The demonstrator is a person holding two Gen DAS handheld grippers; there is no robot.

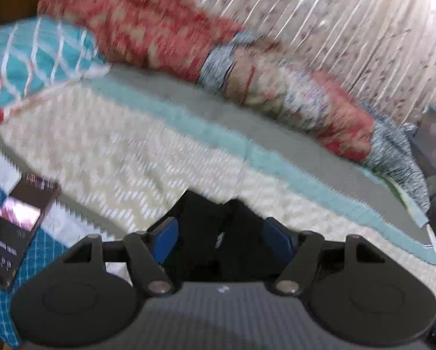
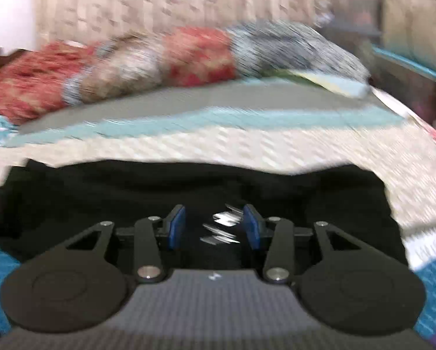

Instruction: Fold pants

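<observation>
Pants (image 2: 188, 186), black, lie on a cream blanket (image 2: 276, 148) on the bed and fill the ground right ahead of the right gripper (image 2: 214, 226). That gripper's blue pads (image 2: 175, 227) stand apart, with dark cloth and a smeared white mark showing in the gap; the pads seem to hover just over the fabric rather than pinch it, though blur makes this unsure. The cloth spreads wide to both sides of the fingers, so its visible long axis runs left to right across the view, with its far edge bowed against the blanket.

In the left view, the left gripper (image 1: 221, 230) has its blue pads (image 1: 168, 240) spread, and a black fold of pants (image 1: 209, 218) sits between them, rising in two peaks towards the blanket (image 1: 116, 151). Whether the pads touch it cannot be told.

A phone (image 1: 16, 227) lies left of the left gripper on a teal sheet (image 1: 2, 306). A red patterned quilt (image 1: 148, 26) lies bunched along the far side of the bed.
</observation>
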